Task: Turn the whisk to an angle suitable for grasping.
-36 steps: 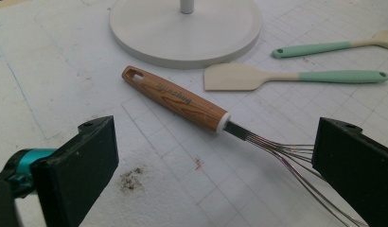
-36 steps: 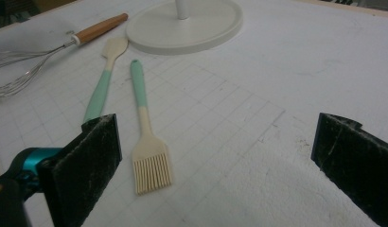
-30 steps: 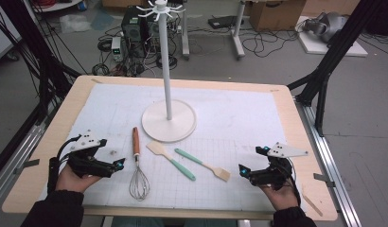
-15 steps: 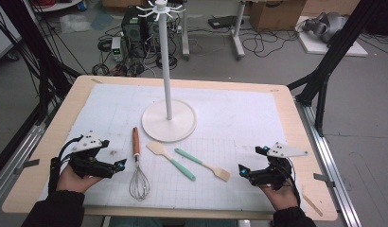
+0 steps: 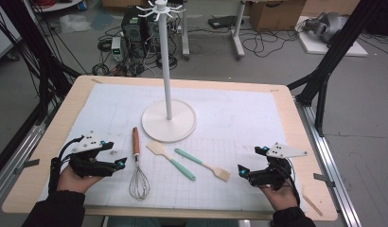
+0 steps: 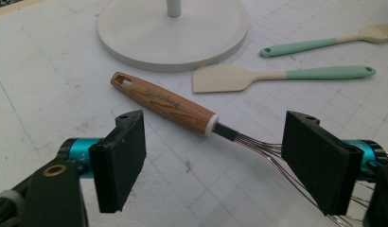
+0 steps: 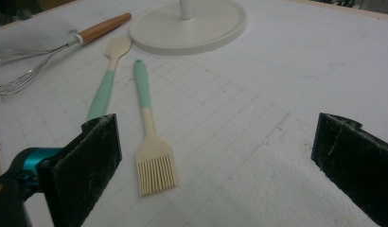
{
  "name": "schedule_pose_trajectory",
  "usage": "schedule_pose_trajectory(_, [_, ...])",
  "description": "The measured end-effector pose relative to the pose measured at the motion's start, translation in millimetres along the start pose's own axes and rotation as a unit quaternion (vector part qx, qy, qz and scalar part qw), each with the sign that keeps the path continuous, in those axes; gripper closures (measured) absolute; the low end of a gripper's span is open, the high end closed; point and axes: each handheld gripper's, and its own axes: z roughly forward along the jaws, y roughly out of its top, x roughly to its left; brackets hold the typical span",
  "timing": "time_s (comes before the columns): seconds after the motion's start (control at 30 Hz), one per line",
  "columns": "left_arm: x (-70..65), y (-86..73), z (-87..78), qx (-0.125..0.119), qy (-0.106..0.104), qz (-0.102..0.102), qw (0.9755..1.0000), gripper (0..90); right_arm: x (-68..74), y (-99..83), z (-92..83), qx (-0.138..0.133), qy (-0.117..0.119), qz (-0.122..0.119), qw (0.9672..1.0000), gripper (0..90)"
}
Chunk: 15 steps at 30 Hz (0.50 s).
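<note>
A whisk [image 5: 136, 165] with a wooden handle [image 6: 166, 104] lies on the white mat, wires toward me. Right of it are a spatula [image 5: 171, 158] and a pastry brush [image 5: 204, 165], both with teal handles. A white stand [image 5: 168, 120] with a tall pole and hooks rises behind them. My left gripper [image 5: 120, 163] rests on the mat just left of the whisk. Its jaws have just been closing but still stand apart, with nothing pressed between the pads [image 6: 121, 161]; the whisk's neck lies just ahead of them. My right gripper [image 5: 240, 170] rests open to the right of the brush [image 7: 152, 142].
The mat covers a wooden table [image 5: 305, 142] whose front edge runs under my forearms. Beyond the far edge, cables, boxes and black frame legs stand on the floor. Bare mat lies behind and to the right of the stand's base [image 7: 192, 23].
The left gripper's jaws look slightly narrower than a second ago. Both hands and all the utensils stay where they were.
</note>
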Motion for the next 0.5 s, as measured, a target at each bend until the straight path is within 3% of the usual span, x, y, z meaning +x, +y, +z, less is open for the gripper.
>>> schedule_pose_trajectory(0.27, [0.8,0.4,-0.2,0.003,-0.013,-0.001,0.9999,35.2,1.5,0.3,1.2,0.002,0.002,-0.001,1.0,0.9])
schedule_pose_trajectory(0.5, [2.9,-0.1,0.4,0.006,-0.022,-0.006,0.9997,51.2,2.3,0.2,1.4,0.003,0.003,-0.001,1.0,0.9])
